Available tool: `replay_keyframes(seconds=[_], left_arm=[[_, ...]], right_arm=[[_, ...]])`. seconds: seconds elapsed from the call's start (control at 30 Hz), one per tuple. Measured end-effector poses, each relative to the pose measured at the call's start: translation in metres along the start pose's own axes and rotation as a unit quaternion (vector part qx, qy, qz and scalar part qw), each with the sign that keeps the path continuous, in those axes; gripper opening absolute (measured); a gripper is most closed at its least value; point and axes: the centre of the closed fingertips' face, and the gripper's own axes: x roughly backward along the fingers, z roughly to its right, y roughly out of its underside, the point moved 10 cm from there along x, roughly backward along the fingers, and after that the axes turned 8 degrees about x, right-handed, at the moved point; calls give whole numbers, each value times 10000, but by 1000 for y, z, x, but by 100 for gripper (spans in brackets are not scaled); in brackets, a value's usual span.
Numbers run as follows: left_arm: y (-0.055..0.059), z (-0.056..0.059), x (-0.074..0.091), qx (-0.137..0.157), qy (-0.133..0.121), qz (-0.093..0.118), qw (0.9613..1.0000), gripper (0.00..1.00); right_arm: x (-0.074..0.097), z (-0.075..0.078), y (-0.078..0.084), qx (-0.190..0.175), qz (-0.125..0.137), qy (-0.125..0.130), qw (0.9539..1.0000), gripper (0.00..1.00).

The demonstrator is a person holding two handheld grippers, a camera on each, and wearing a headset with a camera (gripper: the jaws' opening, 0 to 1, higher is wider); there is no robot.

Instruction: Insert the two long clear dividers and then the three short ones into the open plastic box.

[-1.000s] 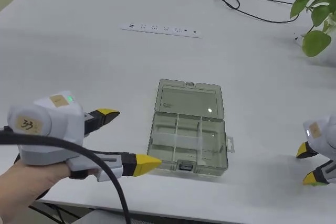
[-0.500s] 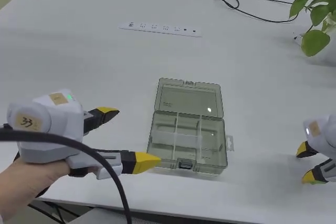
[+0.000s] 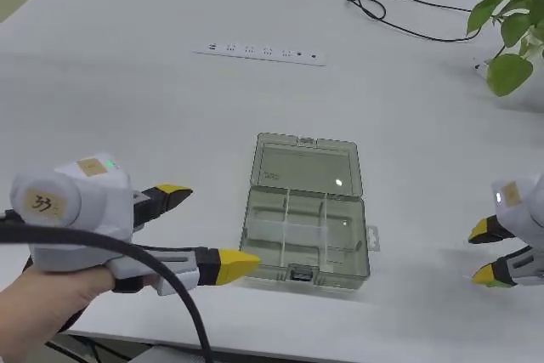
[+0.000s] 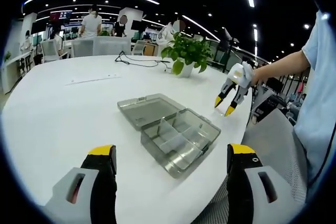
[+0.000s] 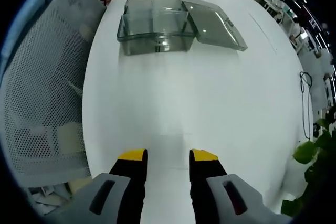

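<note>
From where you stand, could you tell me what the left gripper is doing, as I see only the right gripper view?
Observer: The left gripper is open and empty, near the front left corner of the box.
Operator: Thanks. What is inside the box?
Observer: From above, the head view shows clear dividers standing in it, crossing in a grid.
Operator: And where is its latch?
Observer: The dark latch sits on the front wall, facing the person; the lid lies flat behind.
</note>
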Motion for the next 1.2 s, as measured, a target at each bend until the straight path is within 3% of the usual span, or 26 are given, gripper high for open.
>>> replay_keyframes(seconds=[0.2, 0.4, 0.5, 0.67, 0.8, 1.03, 1.07, 1.13, 1.2], left_arm=[[-2, -2, -2, 290, -1, 92, 9995, 86], [-5, 2, -13, 600, 173, 135, 9980, 82], [-8, 5, -21, 796, 262, 113, 9964, 80], [-12, 12, -35, 830, 346, -65, 9959, 76], [-18, 18, -47, 973, 443, -69, 9942, 72], [-26, 28, -66, 1437, 698, -273, 9868, 60], [-25, 28, -68, 1586, 706, -448, 9838, 57], [-28, 28, -72, 1693, 773, -452, 9815, 50], [-29, 29, -77, 1941, 815, -498, 9763, 47]], right_arm=[[14, 2, -31, 136, 263, 209, 9993, 32], [30, 5, -65, 431, 552, 420, 9967, 32], [36, 6, -81, 502, 703, 477, 9951, 32], [39, 8, -104, 693, 900, 566, 9919, 32], [36, 10, -120, 844, 1033, 593, 9893, 32], [28, 10, -145, 1185, 1145, 647, 9842, 32], [27, 9, -149, 1302, 1144, 686, 9825, 32], [25, 8, -155, 1357, 1147, 717, 9815, 32], [23, 8, -159, 1435, 1170, 750, 9798, 32]])
